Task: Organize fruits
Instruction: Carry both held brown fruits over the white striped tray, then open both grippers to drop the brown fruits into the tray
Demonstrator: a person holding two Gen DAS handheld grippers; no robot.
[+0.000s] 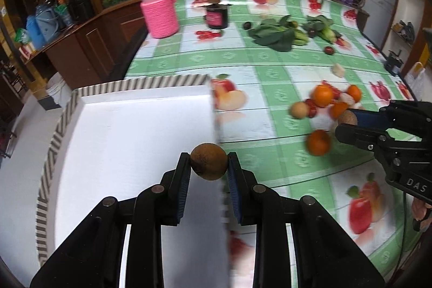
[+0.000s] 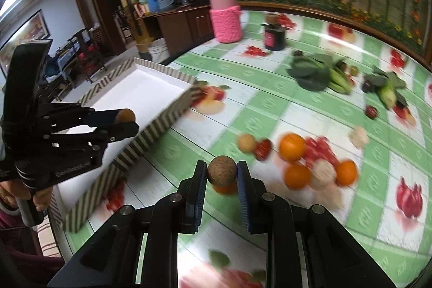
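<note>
My left gripper [image 1: 208, 162] is shut on a small round brown fruit [image 1: 208, 165], held over the right edge of a white tray with a striped rim [image 1: 108, 131]. The same gripper [image 2: 129, 122] shows in the right wrist view above the tray [image 2: 151, 88]. My right gripper [image 2: 222, 172] is shut on another brown round fruit [image 2: 222, 174] above the tablecloth, to the right of the tray. It also appears at the right in the left wrist view [image 1: 348, 123], gripping its fruit [image 1: 347, 118]. Several oranges [image 2: 292, 147], a tan fruit [image 2: 246, 143] and a red fruit [image 2: 263, 149] lie in a loose pile.
A pink knit-covered jar [image 1: 159, 10] and a dark jar [image 1: 216, 15] stand at the far side of the green fruit-print tablecloth [image 1: 243, 58]. Leafy greens [image 1: 275, 35] and a corn cob [image 2: 387, 95] lie beyond the fruit pile. The table edge drops off left of the tray.
</note>
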